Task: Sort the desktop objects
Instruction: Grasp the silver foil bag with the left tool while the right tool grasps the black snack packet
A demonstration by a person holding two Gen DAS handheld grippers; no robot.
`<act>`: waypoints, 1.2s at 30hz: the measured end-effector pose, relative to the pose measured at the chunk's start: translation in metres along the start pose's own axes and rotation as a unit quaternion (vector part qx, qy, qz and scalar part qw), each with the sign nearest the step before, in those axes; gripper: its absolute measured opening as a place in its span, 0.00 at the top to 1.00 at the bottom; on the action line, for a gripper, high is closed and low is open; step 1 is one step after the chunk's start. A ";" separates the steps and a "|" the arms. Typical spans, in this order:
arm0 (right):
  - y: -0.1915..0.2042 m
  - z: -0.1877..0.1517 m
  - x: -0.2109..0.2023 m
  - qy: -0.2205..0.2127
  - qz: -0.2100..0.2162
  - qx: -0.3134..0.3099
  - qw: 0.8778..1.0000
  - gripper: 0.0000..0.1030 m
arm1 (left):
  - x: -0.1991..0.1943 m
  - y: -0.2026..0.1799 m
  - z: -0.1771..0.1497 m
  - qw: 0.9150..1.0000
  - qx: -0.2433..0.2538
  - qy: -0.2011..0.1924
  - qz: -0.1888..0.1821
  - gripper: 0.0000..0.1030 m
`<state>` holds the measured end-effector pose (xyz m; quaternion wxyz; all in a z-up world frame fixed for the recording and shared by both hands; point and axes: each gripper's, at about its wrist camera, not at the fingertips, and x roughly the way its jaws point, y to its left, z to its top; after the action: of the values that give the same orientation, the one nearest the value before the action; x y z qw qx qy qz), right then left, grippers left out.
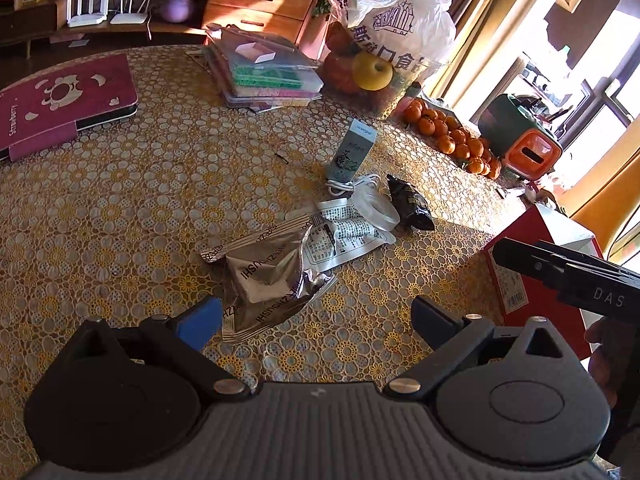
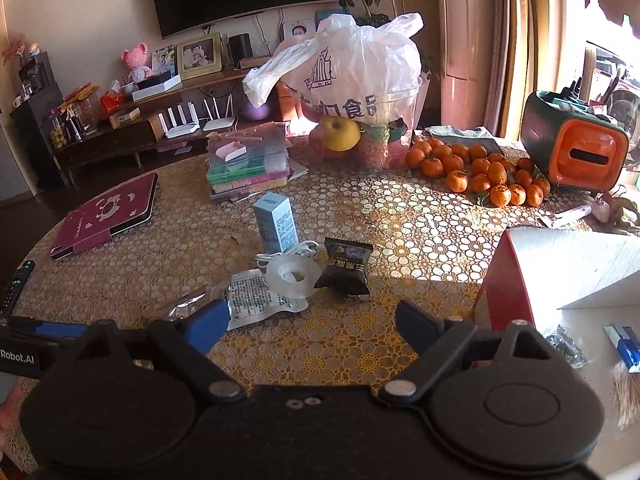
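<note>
Left gripper (image 1: 316,318) fingers wide apart, empty; crinkled silver foil packet (image 1: 268,280) lies btwn them at 12. Right gripper (image 2: 312,320) fingers spread, empty, small black snack sachet (image 2: 344,270) at 12; bare lace-covered counter (image 2: 320,344) under it, red box (image 2: 504,296) at 2.

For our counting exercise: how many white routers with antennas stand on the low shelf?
2. One router stands on the left; the other router is right beside it. Clutter might hide others.

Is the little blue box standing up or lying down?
Standing up. The little blue box rests on its small end on the table, its top higher than the tape roll.
</note>
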<state>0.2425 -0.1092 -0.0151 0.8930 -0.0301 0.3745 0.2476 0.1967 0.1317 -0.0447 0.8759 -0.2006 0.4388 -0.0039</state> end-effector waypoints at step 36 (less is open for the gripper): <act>-0.044 0.036 0.148 0.100 -0.048 0.117 0.987 0.25 | 0.066 0.028 0.026 0.991 -0.125 0.044 0.009 0.03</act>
<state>0.3749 -0.0770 -0.0962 0.8595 0.0319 0.4862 0.1544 0.2525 0.1550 -0.0911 0.8235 -0.3044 0.4761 0.0505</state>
